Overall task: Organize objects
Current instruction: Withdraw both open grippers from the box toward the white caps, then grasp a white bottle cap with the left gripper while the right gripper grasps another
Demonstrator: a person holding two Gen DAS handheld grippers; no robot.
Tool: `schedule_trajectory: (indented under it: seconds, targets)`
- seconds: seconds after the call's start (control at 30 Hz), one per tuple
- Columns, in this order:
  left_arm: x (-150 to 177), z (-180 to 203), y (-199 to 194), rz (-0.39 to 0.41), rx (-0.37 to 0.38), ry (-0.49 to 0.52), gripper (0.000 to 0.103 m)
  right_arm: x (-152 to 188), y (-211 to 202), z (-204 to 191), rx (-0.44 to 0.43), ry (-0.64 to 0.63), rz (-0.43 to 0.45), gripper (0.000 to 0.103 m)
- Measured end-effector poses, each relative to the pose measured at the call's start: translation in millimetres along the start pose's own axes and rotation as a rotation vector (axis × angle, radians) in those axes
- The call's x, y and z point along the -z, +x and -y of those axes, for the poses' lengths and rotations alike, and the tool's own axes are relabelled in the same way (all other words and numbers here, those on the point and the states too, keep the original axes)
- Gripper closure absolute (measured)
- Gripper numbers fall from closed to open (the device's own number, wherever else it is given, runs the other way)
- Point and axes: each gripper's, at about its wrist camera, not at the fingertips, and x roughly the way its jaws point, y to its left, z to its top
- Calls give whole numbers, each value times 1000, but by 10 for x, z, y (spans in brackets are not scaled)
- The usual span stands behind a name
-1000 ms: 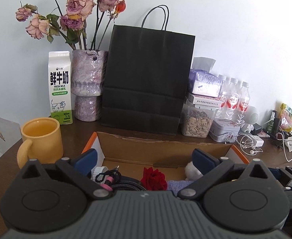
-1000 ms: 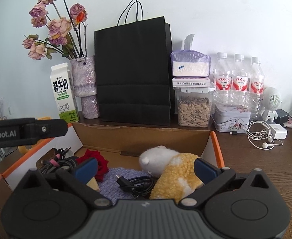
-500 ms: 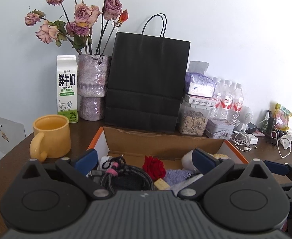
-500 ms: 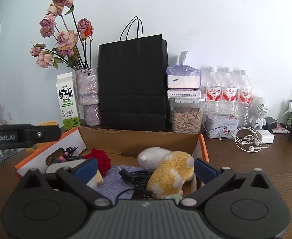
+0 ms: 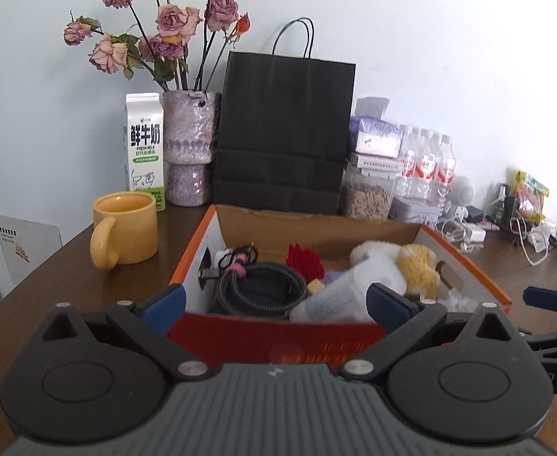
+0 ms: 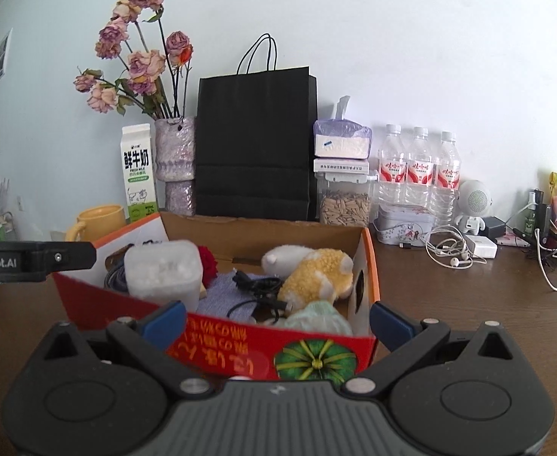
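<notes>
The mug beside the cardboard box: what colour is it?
The mug is plain yellow, clearest in the left wrist view.

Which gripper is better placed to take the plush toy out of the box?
Right. The plush toy lies in the box's right half, ahead of the open right gripper; the left gripper faces the cable coil.
</notes>
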Motion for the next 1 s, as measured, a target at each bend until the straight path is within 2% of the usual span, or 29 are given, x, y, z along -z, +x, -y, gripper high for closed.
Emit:
schedule_trajectory:
  seconds: [0.3, 0.5, 0.8, 0.87, 0.9, 0.93, 0.97, 1.0]
  targets:
    - [330, -97, -11, -151, 0, 86, 0, 305, -81, -48, -14, -42, -121, 0]
    - [447, -130, 93, -237, -3, 92, 0, 386, -49, -77, -30, -52, -169, 0]
    - [426, 9, 384, -281, -18, 103, 2, 422, 31, -59, -27, -42, -195, 0]
    - [412, 38, 450, -288, -24, 100, 16, 423, 47, -58, -29, -40, -199, 0]
    - [406, 46, 475, -289, -23, 93, 20, 423, 53, -61, -30, -40, -200, 0]
    - [403, 52, 500, -290, -19, 86, 36, 422, 60, -64, -31, -39, -200, 0]
    - [402, 53, 524, -297, -13, 79, 60, 421, 70, -67, -32, -39, -202, 0]
    - [404, 51, 534, -297, -7, 72, 68, 418, 80, -71, -33, -38, -204, 0]
